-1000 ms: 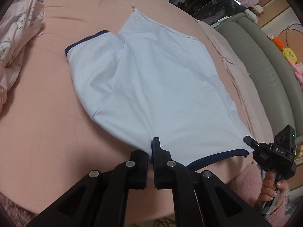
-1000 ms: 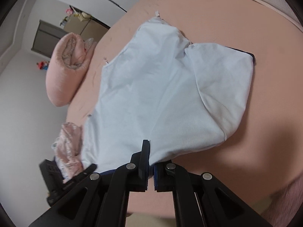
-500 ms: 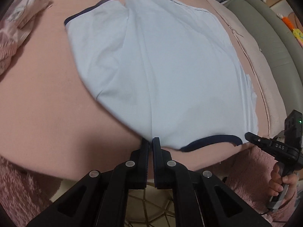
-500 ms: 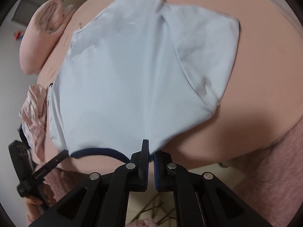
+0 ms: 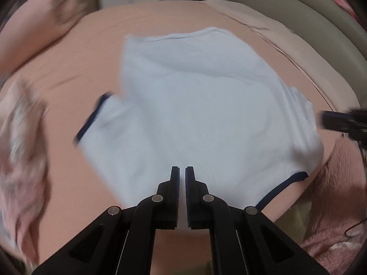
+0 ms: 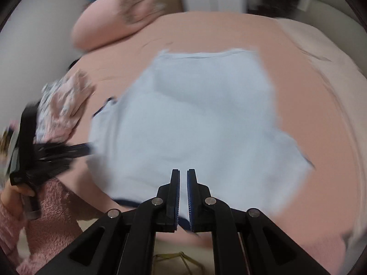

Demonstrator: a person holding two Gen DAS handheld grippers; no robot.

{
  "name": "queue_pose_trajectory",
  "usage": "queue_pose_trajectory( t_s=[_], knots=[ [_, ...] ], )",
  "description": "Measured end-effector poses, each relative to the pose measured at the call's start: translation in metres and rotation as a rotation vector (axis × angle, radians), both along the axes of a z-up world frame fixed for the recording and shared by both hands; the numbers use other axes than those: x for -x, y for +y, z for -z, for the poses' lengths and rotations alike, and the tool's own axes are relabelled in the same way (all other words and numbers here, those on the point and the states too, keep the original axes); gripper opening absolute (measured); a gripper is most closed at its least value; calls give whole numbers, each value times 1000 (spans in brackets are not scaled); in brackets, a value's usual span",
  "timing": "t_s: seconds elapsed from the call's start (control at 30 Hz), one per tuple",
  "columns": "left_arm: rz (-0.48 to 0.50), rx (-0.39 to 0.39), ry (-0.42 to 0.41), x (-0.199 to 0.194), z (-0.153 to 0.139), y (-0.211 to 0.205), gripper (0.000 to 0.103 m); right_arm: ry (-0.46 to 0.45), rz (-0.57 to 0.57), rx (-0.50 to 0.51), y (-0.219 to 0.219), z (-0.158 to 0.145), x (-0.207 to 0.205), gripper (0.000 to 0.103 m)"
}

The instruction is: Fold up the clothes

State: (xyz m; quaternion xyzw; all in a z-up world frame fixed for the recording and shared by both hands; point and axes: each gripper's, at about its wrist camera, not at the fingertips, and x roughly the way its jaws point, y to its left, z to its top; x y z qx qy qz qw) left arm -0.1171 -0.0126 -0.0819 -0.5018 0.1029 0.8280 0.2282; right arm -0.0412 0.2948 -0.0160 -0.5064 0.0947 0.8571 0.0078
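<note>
No boxes or baskets anywhere here, just the pale blue shirt (image 5: 201, 114) lying spread on the pink bed sheet (image 5: 68, 87), its navy-trimmed near edge at the front edge of the bed; one navy-edged sleeve (image 5: 96, 119) sticks out on the left side in the left wrist view. The left gripper (image 5: 182, 171) has its fingers nearly pressed together with the near edge of the shirt sitting in the thin gap, so it's pinching the fabric; the right gripper (image 6: 183, 175) looks the same, nipping the navy hem (image 6: 128, 202). Both views are pretty smeared, so fine creases are hard to make out; a rolled pink pillow (image 6: 114, 20) sits at the far end of the bed, and a crumpled pink patterned garment (image 6: 66, 105) lies beside the shirt, its print too blurred to read; in the right wrist view the left gripper shows as a dark streak at the edge.
</note>
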Motion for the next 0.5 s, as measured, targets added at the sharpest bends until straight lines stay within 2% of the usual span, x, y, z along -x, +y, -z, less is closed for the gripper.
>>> queue_pose_trajectory(
  t_s=[0.07, 0.13, 0.2, 0.3, 0.33, 0.4, 0.43, 0.47, 0.5],
  knots=[
    [81, 57, 4, 7, 17, 30, 5, -5, -60, -41, -20, 26, 30, 6],
    [130, 114, -45, 8, 44, 34, 6, -52, -78, -79, -22, 60, 50, 6],
    [195, 81, -39, 2, 49, 23, 7, -138, -68, -90, -6, 90, 54, 5],
    [217, 91, -102, -9, 43, -13, 13, -155, -59, -38, 32, 89, 29, 3],
    [211, 93, -127, -13, 40, -24, 17, -176, -49, -46, 44, 87, 21, 3],
    [192, 83, -182, -19, 36, -43, 54, -203, -7, -28, 76, 80, 1, 6],
    [187, 70, -180, -22, 30, -44, 61, -215, 23, -10, 90, 77, -5, 13],
    [197, 57, -131, -27, 22, -40, 64, -209, 56, 19, 103, 72, -10, 22],
    [202, 55, -64, -31, 13, -32, 65, -166, 78, 58, 110, 63, -13, 26]
  ],
)
